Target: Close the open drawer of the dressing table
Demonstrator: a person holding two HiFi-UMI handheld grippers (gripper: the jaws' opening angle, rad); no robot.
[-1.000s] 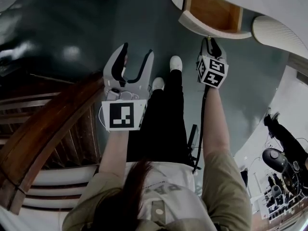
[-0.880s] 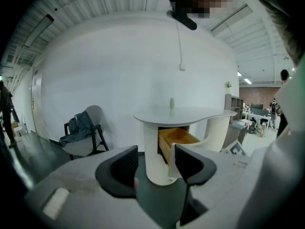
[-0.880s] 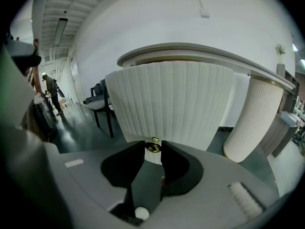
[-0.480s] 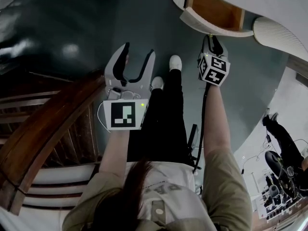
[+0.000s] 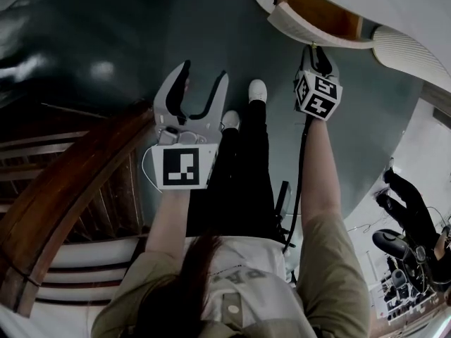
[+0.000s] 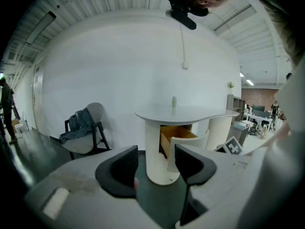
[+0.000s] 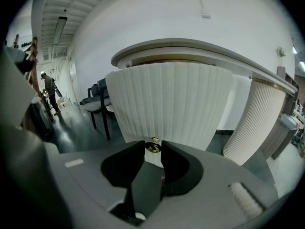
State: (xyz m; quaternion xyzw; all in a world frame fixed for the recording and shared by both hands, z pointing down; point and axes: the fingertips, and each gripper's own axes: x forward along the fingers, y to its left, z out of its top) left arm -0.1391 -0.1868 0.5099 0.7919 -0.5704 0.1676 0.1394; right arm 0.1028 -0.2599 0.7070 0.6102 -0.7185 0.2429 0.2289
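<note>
Left gripper [image 5: 204,72]: fingers apart, nothing between them. Right gripper [image 5: 315,52]: fingers clamped on the brass knob [image 7: 153,146] of the open drawer [image 7: 171,104]. The drawer front stands directly ahead of these fingers, under the worktop [image 7: 200,49].

drawer front [image 7: 171,99]: white, ribbed | knob [image 7: 153,147]: brass | floor [image 5: 141,41]: dark teal
</note>
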